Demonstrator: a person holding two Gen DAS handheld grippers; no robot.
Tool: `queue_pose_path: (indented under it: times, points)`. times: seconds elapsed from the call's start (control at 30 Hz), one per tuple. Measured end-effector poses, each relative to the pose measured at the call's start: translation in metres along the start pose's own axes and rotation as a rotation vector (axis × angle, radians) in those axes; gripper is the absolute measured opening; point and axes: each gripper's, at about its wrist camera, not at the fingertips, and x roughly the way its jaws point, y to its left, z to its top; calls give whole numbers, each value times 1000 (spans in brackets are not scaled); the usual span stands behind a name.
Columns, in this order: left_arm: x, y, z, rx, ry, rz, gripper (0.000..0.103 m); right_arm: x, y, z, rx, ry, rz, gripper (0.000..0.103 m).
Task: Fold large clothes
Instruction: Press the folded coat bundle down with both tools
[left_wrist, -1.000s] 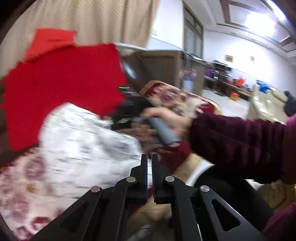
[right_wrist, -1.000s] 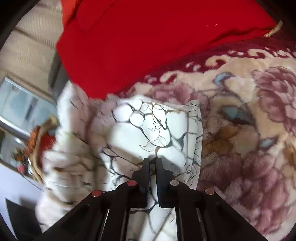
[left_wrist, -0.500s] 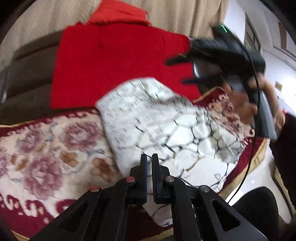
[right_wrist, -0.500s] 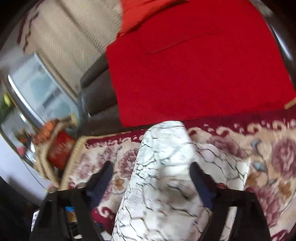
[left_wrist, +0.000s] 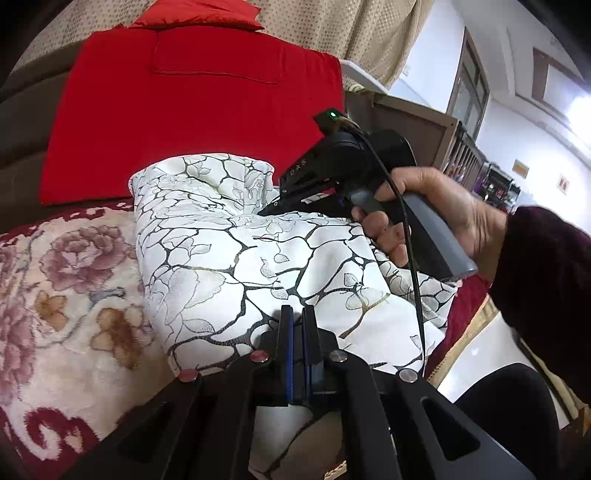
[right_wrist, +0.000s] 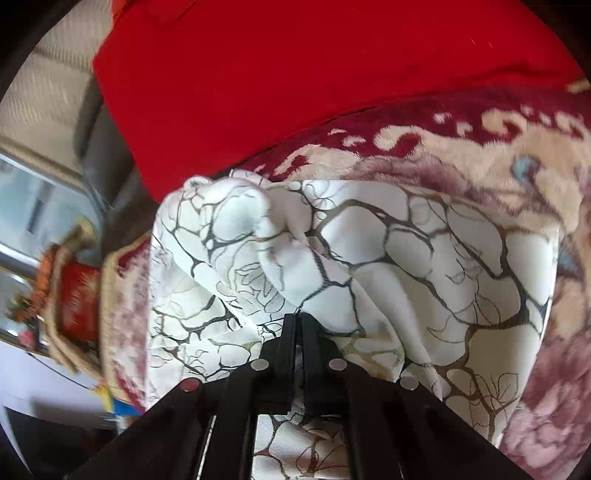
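Observation:
A white garment (left_wrist: 229, 258) with a black crackle print lies bunched on a floral blanket (left_wrist: 66, 266). In the left wrist view my left gripper (left_wrist: 297, 314) is shut, its tips resting low over the garment's near edge, with no cloth seen between the pads. A hand (left_wrist: 424, 214) holds the right gripper's black body (left_wrist: 332, 173) at the garment's far side, its tips sunk into a fold. In the right wrist view my right gripper (right_wrist: 298, 316) is shut on a raised ridge of the white garment (right_wrist: 388, 258).
A red cushion (left_wrist: 184, 103) leans against the sofa back behind the garment. The blanket (right_wrist: 480, 155) spreads to both sides. A woven basket with a red item (right_wrist: 70, 295) stands off the sofa's end. A dark red sleeve (left_wrist: 546, 280) fills the right edge.
The right gripper opened wide above the garment, then dropped and shut on a fold. The left gripper stayed shut, swung towards the garment and sank to its near edge.

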Motion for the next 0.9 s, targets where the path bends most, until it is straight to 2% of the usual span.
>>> queue_pose_path:
  times: [0.07,0.1,0.13,0.27,0.37,0.43,0.5,0.53,0.57,0.73,0.8,0.87,0.9]
  points:
    - [1,2,-4,12,-7,3,3,-6,2,-4,1,-36,18,4]
    - [2,1,-7,31,-11,14,3,-12,10,-7,-25,-58,0,5]
    - [1,-1,-10,42,-15,23,3,-20,18,-11,-51,-73,-16,10]
    - [5,0,-11,39,-13,31,3,-50,59,-9,-148,-151,-8,11]
    - [6,-5,-11,71,-6,59,3,-51,92,5,-214,-150,-14,11]
    - [8,-8,-10,87,-3,75,3,-40,103,15,-235,-138,-53,11]
    - [9,-10,-10,105,-4,93,3,-21,98,25,-213,-113,-124,9]
    - [5,-13,-8,110,-7,99,3,-4,88,32,-196,-95,-195,8]
    - [3,-16,-9,121,-11,111,3,12,76,36,-173,-61,-243,2]
    - [6,-22,-8,144,-9,145,3,18,53,46,-80,-54,-161,0]
    - [7,-23,-9,146,-3,154,3,9,57,42,-102,-75,-170,0]
    - [6,-26,-12,162,-2,175,3,-6,64,34,-126,-103,-167,7]
    - [6,-27,-12,171,-2,186,3,-15,66,29,-126,-115,-155,7]
